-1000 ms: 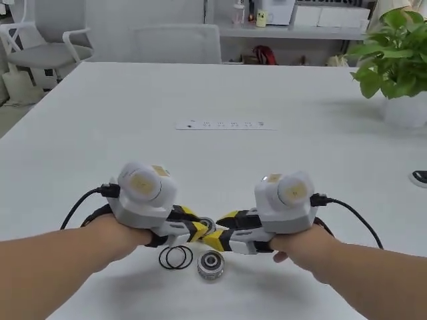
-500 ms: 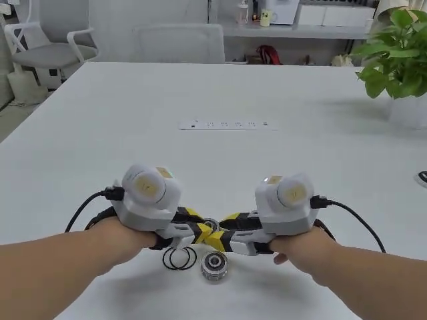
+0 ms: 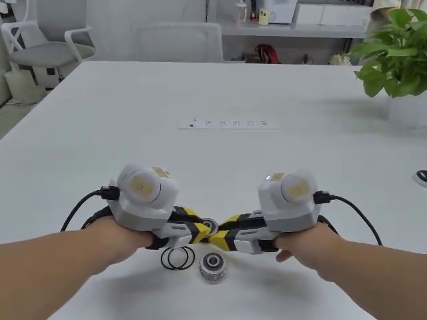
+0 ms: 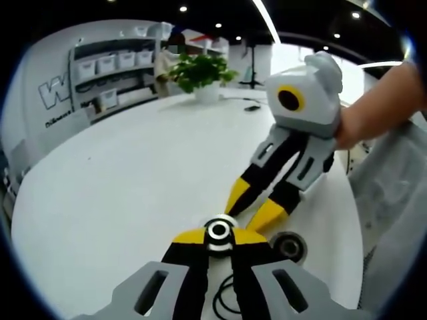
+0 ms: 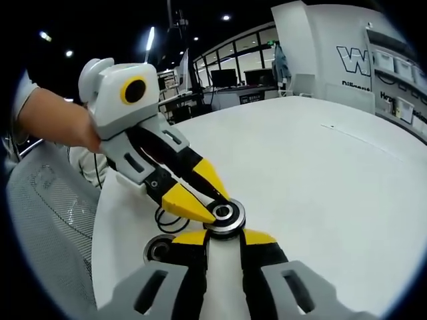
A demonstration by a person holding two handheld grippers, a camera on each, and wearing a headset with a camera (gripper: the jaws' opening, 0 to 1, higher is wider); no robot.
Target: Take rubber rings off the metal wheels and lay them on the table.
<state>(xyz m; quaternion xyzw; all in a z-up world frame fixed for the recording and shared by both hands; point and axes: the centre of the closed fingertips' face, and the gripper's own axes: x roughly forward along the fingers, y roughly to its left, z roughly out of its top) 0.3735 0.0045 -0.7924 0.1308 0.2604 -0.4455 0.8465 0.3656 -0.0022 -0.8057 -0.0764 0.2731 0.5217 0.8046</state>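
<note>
Two rubber rings [image 3: 177, 258] already lie overlapping on the surface [image 3: 227, 167], just beside a second wheel [image 3: 212, 263] whose own ring we cannot make out. We hold the metal wheel [image 5: 225, 214] just above them, with the left tongs [image 4: 219, 238] and right tongs [image 5: 225, 235] both clamped on it from opposite sides. Its dark ring looks still on to us, so we judge the job partway done, with this one left to peel off and lay down.

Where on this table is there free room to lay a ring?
Bare table runs from the left gripper and right gripper out to the power strip, and beyond it. Crowded nearest the person: held wheel, loose rings and loose wheel cluster together.
</note>
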